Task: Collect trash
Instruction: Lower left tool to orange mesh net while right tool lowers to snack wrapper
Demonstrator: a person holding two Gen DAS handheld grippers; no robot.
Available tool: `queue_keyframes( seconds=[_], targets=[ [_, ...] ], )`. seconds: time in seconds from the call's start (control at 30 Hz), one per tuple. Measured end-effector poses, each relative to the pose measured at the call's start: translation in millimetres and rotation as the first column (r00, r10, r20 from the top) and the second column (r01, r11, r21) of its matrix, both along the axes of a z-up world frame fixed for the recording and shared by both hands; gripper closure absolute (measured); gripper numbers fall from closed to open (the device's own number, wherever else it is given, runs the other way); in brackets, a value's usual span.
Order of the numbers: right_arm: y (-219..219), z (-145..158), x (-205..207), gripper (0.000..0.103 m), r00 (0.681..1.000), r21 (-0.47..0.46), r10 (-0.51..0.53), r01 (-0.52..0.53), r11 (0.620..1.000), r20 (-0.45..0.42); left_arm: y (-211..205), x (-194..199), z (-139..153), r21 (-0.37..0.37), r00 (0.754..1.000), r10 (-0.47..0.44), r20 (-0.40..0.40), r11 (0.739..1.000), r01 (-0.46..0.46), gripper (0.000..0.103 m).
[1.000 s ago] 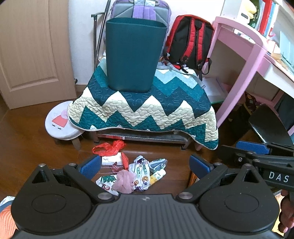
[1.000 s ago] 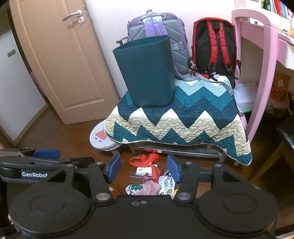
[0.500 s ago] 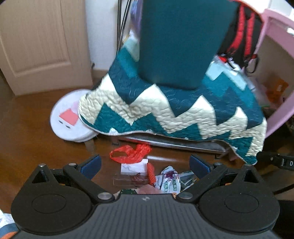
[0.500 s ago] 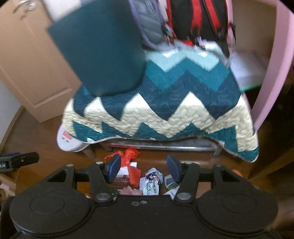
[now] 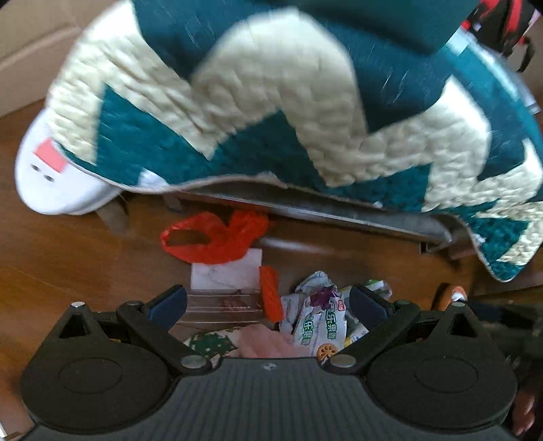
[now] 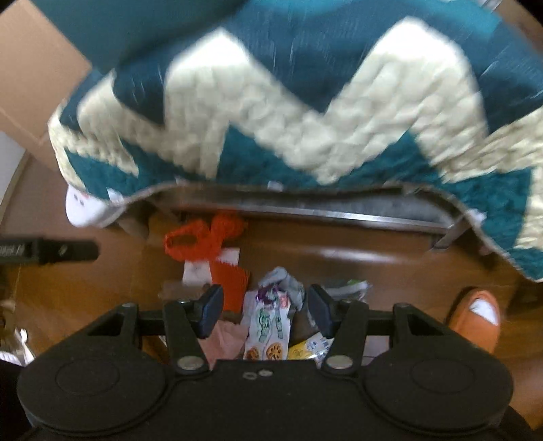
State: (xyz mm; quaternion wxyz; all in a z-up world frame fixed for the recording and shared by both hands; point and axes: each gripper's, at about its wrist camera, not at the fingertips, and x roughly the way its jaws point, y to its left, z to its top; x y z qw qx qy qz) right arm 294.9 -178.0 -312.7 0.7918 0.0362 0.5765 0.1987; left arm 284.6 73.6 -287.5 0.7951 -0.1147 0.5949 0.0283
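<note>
A heap of trash lies on the wooden floor in front of a low bench. It holds a red plastic bag (image 5: 217,237) (image 6: 203,235), a white paper (image 5: 225,271), an orange piece (image 5: 271,293) (image 6: 229,280), a white-and-green snack wrapper (image 5: 320,325) (image 6: 268,324), a pink crumpled piece (image 5: 268,342) (image 6: 225,341) and a clear plastic tray (image 5: 217,308). My left gripper (image 5: 268,302) hangs open just above the heap. My right gripper (image 6: 264,308) is open too, with the snack wrapper between its fingers but not touched. The teal bin shows only as a dark edge (image 5: 390,20) at the top.
A teal and cream zigzag quilt (image 5: 305,101) (image 6: 271,112) hangs over the bench close above the trash. A white round stool (image 5: 61,183) stands at the left. A person's orange slipper (image 6: 476,319) is on the floor at the right. The left gripper's side (image 6: 47,251) shows at the left.
Both grippers have moved forward and down toward the trash heap, so the quilt and the trash look much bigger. The bin has slid out of view at the top. Both stay open.
</note>
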Motion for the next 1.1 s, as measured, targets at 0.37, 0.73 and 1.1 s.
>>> queue_keyframes(
  seconds=[0.37, 0.73, 1.1],
  targets=[
    [30, -104, 10, 0.05, 0.983, -0.061, 0.078, -0.089, 0.994, -0.163, -14, 51, -122, -0.053, 0.985, 0.008, -0.17, 0.998, -0.018, 0.001],
    [48, -166, 16, 0.051, 0.97, -0.057, 0.106, -0.121, 0.991, -0.218, -16, 62, -195, -0.058, 0.965, 0.002, -0.261, 0.998, -0.018, 0.019],
    [53, -191, 20, 0.052, 0.97, -0.056, 0.109, -0.124, 0.991, -0.217, -24, 66, -221, -0.07, 0.963, -0.022, -0.268, 0.998, 0.003, 0.044]
  ],
)
